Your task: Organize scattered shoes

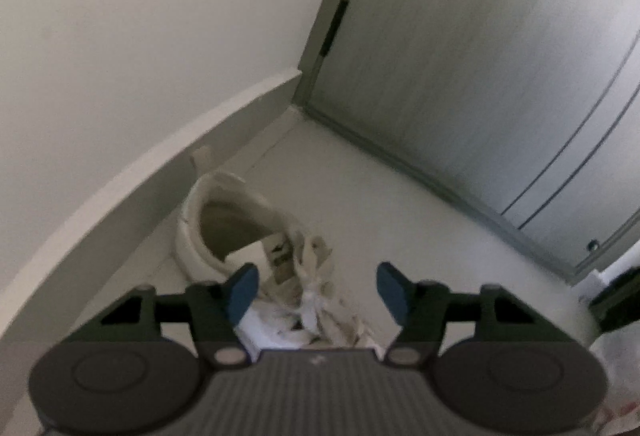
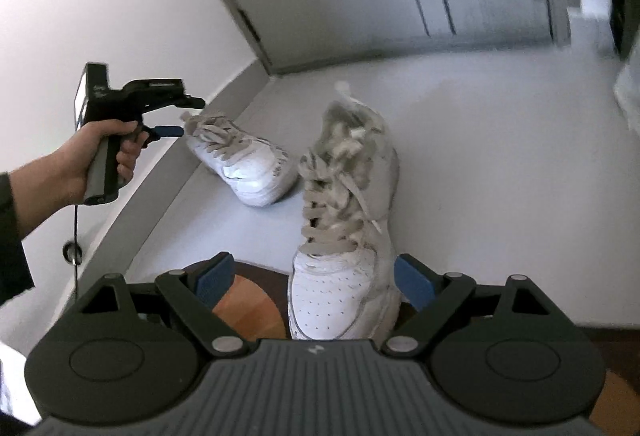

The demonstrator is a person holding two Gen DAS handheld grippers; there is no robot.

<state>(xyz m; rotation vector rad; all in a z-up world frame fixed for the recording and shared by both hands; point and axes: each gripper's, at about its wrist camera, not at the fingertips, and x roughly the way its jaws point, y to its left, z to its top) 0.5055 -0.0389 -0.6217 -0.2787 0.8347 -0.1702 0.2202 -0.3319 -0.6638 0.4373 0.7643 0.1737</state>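
left gripper (image 1: 316,292) jaws part-open, straddling far sneaker (image 1: 224,220), heel pointing away; right gripper (image 2: 312,280) wide around near sneaker (image 2: 344,236) toe.

Both grippers point downward with jaws apart: left gripper (image 1: 316,290), right gripper (image 2: 314,282) wider.

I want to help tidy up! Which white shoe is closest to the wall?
The white shoe by the left tool, the far shoe, lies beside the wall's baseboard. The other shoe sits mid-floor, before the right tool.
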